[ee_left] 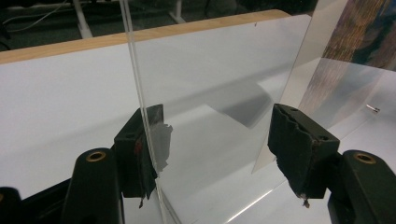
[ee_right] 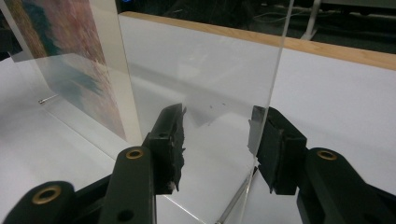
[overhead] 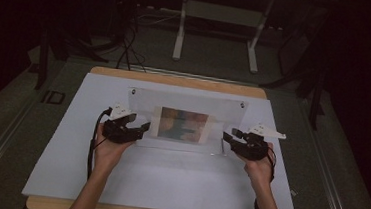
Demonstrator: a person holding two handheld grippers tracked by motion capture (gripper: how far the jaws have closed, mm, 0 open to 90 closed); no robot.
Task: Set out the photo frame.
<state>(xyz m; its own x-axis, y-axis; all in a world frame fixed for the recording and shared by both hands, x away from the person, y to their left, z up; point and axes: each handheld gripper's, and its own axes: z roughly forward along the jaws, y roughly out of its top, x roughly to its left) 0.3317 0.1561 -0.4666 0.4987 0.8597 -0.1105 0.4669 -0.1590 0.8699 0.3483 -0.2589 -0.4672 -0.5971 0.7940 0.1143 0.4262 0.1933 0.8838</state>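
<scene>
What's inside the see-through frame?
A colourful picture sits inside the clear frame, blurry orange, blue and green. What it shows is too blurred to tell. The left gripper and right gripper are at the frame's ends, above the white sheet.

Frame: clear acrylic panels, smooth and glossy, with polished edges. Picture inside: printed paper, matt. Table cover: white, smooth, matt sheet. Table: light wood edge. Left gripper and right gripper: black plastic jaws, rough worn pads, brass-coloured inserts.

Black hand-held gripper, brass rivets
</scene>
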